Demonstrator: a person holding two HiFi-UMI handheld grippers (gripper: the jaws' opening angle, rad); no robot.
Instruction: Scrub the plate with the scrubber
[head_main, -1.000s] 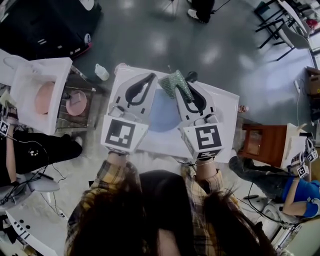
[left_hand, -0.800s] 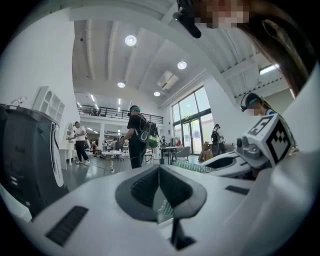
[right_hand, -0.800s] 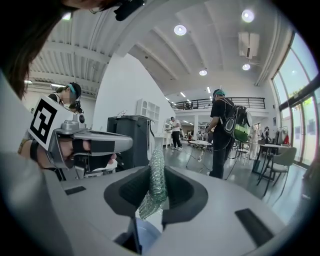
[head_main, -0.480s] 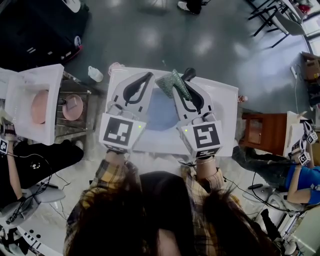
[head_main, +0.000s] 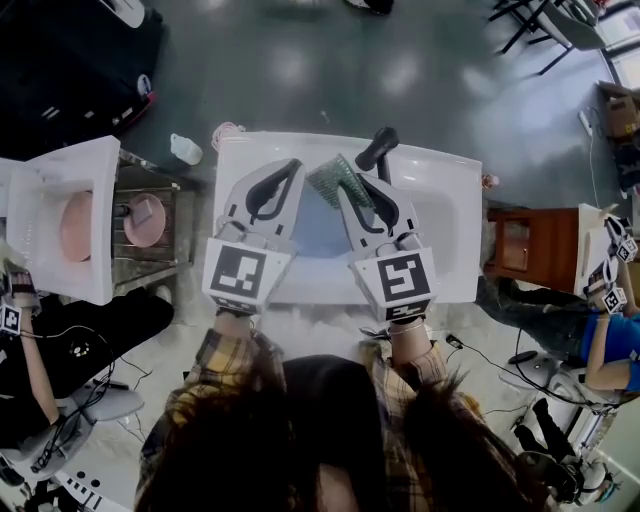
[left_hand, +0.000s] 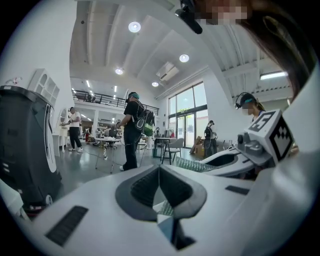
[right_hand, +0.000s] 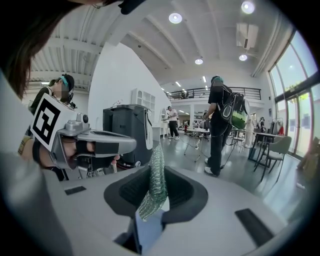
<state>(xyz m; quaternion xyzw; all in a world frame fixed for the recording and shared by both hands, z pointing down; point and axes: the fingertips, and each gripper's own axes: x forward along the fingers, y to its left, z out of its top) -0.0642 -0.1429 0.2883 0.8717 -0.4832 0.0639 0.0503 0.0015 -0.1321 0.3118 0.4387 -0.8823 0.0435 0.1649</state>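
A pale blue plate (head_main: 318, 232) lies in the white sink (head_main: 440, 215), between my two grippers. My right gripper (head_main: 345, 183) is shut on a green mesh scrubber (head_main: 330, 178), which sticks up from the jaws (right_hand: 155, 185) over the plate's far edge. My left gripper (head_main: 290, 168) is beside it on the left, jaws shut, tip close to the scrubber. I see nothing between its pads in the left gripper view (left_hand: 159, 167). A pale blue sliver (left_hand: 167, 227) shows in the gap beneath them.
A black faucet (head_main: 378, 148) rises at the sink's far side. At the left, another white sink (head_main: 60, 160) holds pink plates (head_main: 84, 222), with a plastic bottle (head_main: 185, 149) on the floor. A brown cabinet (head_main: 520, 262) stands right. People stand around.
My right gripper has carried the scrubber a little left and nearer, closer to the left gripper's tip. The head view has shifted slightly. Both grippers have stayed shut.
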